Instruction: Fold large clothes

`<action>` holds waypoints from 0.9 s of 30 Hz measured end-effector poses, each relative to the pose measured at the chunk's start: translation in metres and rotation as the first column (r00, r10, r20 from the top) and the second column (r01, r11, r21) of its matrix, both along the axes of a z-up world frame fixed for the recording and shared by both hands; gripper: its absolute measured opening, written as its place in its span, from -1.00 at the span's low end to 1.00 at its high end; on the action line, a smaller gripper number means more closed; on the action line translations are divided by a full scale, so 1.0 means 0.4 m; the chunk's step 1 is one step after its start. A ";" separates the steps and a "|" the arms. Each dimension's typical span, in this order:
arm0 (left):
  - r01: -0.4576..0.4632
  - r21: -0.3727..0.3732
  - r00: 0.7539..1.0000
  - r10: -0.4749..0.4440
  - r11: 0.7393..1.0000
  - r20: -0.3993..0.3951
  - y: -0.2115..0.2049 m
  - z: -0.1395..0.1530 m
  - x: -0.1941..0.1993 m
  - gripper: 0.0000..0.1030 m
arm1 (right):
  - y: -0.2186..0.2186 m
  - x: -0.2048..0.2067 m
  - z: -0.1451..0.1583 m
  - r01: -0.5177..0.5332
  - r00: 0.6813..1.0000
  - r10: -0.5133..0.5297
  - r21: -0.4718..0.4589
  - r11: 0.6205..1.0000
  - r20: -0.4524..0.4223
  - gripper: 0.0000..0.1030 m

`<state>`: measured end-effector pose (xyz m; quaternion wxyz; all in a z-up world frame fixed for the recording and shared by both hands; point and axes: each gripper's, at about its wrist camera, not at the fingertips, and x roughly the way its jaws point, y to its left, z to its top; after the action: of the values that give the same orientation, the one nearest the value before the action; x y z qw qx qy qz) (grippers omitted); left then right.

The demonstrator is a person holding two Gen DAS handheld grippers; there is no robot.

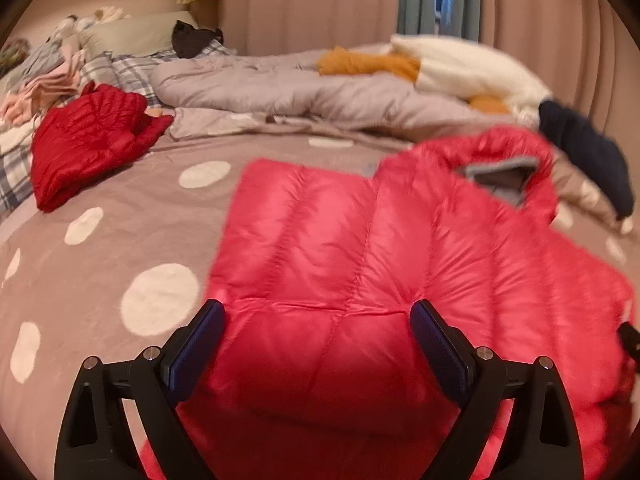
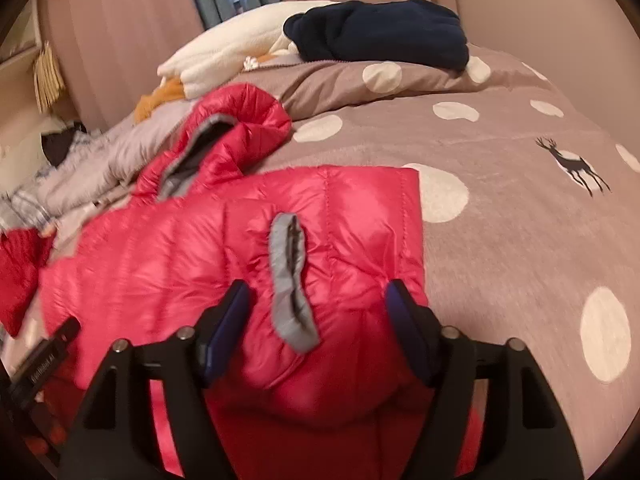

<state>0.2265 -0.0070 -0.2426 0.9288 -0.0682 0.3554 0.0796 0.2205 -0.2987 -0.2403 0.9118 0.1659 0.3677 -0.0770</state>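
On a polka-dot bedspread lies the pink-red hooded down jacket (hood toward the curtains). Left gripper and right gripper both gape, straddling puffed fabric.

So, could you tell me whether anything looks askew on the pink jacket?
The pink puffer jacket lies fairly flat on the polka-dot bedspread, but its hood is crumpled up against the grey duvet.

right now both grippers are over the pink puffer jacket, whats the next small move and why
Probably close both grippers on the pink jacket: the left gripper and right gripper each stand open with its near edge bulging between the fingers, so nothing is gripped for a fold.
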 end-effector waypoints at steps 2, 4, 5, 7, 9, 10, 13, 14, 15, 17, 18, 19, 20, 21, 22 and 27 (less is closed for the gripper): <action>-0.018 -0.055 0.999 0.021 0.998 0.043 0.021 0.038 -0.029 0.80 | -0.009 -0.020 0.041 0.008 0.999 -0.010 0.055 0.998 0.034 0.53; -0.050 -0.119 0.996 0.058 0.992 0.071 0.050 0.085 -0.050 0.68 | -0.015 -0.028 0.078 0.010 0.998 -0.014 0.077 0.997 0.057 0.56; -0.070 -0.155 0.992 0.084 0.985 0.089 0.070 0.112 -0.059 0.57 | -0.016 -0.031 0.099 0.008 0.998 -0.013 0.078 0.997 0.068 0.60; -0.087 -0.211 0.988 0.112 0.974 0.109 0.099 0.147 -0.067 0.40 | -0.020 -0.029 0.143 0.001 0.995 -0.009 0.074 0.997 0.098 0.67; -0.109 -0.254 0.983 0.142 0.961 0.117 0.137 0.181 -0.064 0.19 | -0.026 -0.014 0.186 -0.013 0.992 0.003 0.076 0.997 0.125 0.73; -0.130 -0.254 0.980 0.163 0.958 0.113 0.149 0.189 -0.063 0.09 | -0.030 -0.001 0.206 -0.017 0.991 0.006 0.081 0.997 0.136 0.74; -0.223 -0.212 0.967 0.243 0.952 0.074 0.191 0.202 -0.041 -0.29 | -0.042 0.053 0.255 -0.009 0.989 -0.003 0.082 0.997 0.146 0.78; -0.271 -0.195 0.956 0.287 0.943 0.058 0.212 0.202 -0.031 -0.39 | -0.047 0.067 0.262 -0.010 0.989 -0.003 0.091 0.996 0.147 0.81; -0.304 -0.190 0.946 0.319 0.934 0.053 0.225 0.200 -0.029 -0.40 | -0.054 0.093 0.270 -0.010 0.989 -0.007 0.114 0.993 0.147 0.83; -0.363 -0.202 0.923 0.380 0.910 0.054 0.258 0.190 -0.022 -0.40 | -0.066 0.147 0.274 0.009 0.990 -0.030 0.156 0.988 0.134 0.84; -0.372 -0.217 0.919 0.391 0.902 0.049 0.276 0.181 -0.009 -0.40 | -0.069 0.181 0.272 0.009 0.992 -0.031 0.176 0.984 0.122 0.87; -0.375 -0.226 0.919 0.393 0.899 0.038 0.286 0.172 0.003 -0.40 | -0.067 0.218 0.268 -0.001 0.994 -0.020 0.190 0.982 0.109 0.87; -0.376 -0.231 0.920 0.391 0.898 0.026 0.293 0.164 0.012 -0.41 | -0.065 0.253 0.260 -0.017 0.995 -0.002 0.200 0.980 0.095 0.87; -0.371 -0.233 0.924 0.382 0.899 0.004 0.303 0.151 0.034 -0.41 | -0.062 0.301 0.244 -0.047 0.996 0.030 0.220 0.974 0.081 0.86; -0.366 -0.237 0.926 0.377 0.900 -0.002 0.310 0.144 0.045 -0.42 | -0.062 0.334 0.230 -0.063 0.996 0.048 0.235 0.970 0.070 0.85; -0.401 -0.255 0.910 0.416 0.880 0.003 0.355 0.116 0.073 -0.42 | -0.085 0.511 0.114 -0.032 0.997 0.054 0.356 0.934 -0.052 0.85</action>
<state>0.2557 0.1348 -0.1963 0.8850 -0.2598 0.3131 0.2263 0.4251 -0.3327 -0.1948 0.8567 0.3173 0.4067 0.0054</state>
